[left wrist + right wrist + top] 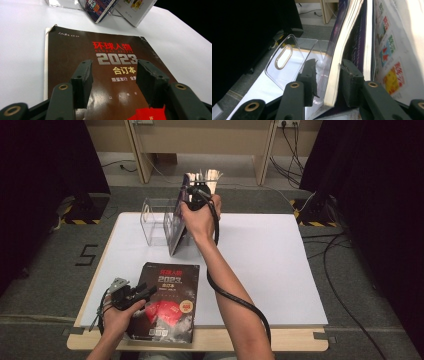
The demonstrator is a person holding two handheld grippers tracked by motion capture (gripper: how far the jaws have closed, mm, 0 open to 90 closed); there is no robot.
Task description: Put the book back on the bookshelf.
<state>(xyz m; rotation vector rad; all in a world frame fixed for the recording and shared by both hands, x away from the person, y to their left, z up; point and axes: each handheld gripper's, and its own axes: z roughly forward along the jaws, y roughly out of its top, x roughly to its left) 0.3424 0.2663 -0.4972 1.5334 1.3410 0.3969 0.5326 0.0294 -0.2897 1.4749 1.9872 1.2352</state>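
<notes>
Now right gripper (200, 190) at clear rack (159, 220) at far side of table (270, 270). Book (337, 75) stands in rack, leaning, its edge between jaws. Jaws apart, pads not pressing it. Left gripper (142, 292) rests over dark magazine (167, 302) lying flat near front table edge. Its jaws wide, holding nothing.

dark magazine (105, 75) cover: "环球人物", "GLOBAL PEOPLE", "2023", "合订本" | floor mark (86, 255): "5"
</notes>
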